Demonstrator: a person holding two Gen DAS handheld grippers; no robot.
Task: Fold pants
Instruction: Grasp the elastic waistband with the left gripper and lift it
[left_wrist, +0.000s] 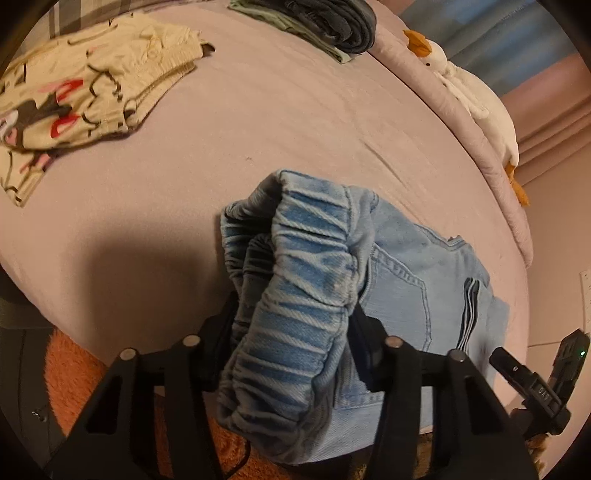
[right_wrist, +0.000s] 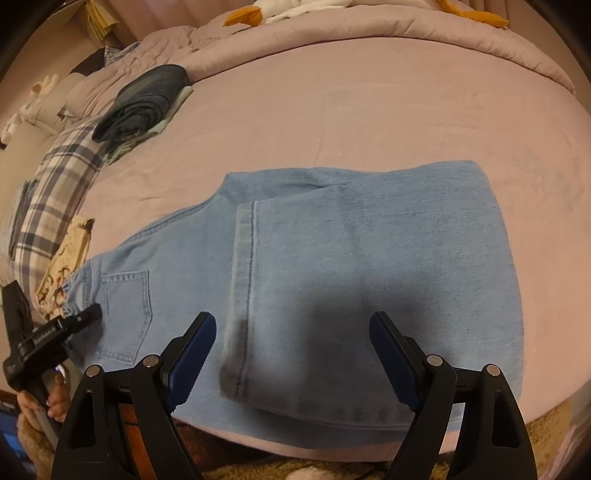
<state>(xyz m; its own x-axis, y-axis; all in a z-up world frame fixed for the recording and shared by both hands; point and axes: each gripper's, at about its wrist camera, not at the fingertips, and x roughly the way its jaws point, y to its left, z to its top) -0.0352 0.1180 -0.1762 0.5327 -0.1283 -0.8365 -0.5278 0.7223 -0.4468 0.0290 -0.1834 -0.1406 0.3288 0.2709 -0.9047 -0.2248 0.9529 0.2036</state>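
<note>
Left gripper fingertips hidden under the bunched jeans waistband. Folded dark clothes cut off at 12 o'clock. Toy goose head out of view.

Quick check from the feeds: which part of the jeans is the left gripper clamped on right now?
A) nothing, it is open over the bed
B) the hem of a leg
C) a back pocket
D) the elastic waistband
D: in the left wrist view the left gripper has the gathered elastic waistband of the jeans bunched between its fingers, lifted off the bed.

Dim warm light, fisheye-warped edges
</note>
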